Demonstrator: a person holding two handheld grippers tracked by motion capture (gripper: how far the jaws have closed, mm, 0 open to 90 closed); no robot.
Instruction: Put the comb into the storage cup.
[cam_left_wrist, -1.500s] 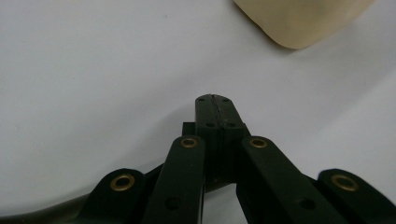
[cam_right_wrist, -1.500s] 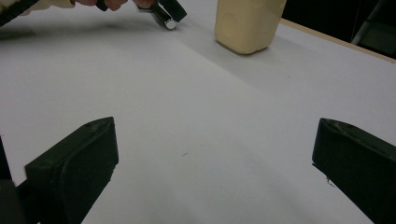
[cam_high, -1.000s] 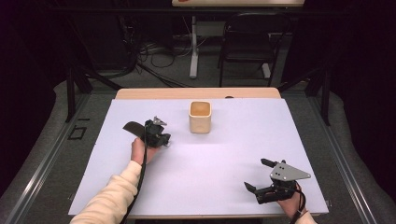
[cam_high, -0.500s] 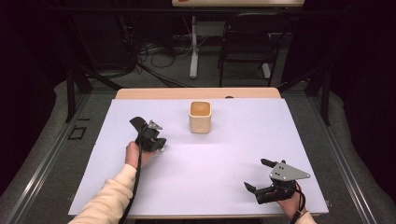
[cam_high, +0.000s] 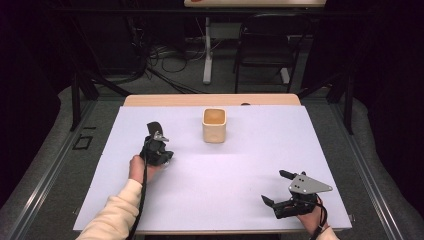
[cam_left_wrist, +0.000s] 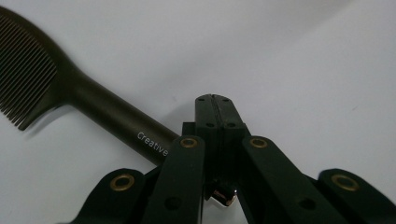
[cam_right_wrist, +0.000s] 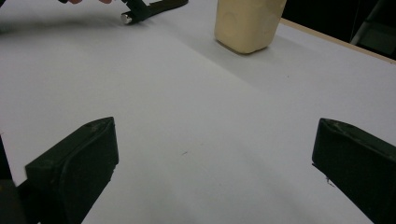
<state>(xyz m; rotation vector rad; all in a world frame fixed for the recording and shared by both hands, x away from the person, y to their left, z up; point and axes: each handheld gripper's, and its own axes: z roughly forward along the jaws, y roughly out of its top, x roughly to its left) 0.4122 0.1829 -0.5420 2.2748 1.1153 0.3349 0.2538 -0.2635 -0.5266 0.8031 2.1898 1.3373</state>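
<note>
The left tongs are lying pressed together, with the dark comb passing beneath them. The right tongs are resting spread, well apart.

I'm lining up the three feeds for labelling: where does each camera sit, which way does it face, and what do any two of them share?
High view: above the person's side, looking forward and down on the table; forearms, left gripper, right gripper.
Left gripper view: rides the left gripper, jaws closed beside a comb.
Right gripper view: low over the sheet, jaws wide apart, facing the cup.
Shared: high and right gripper views both show the cup.
</note>
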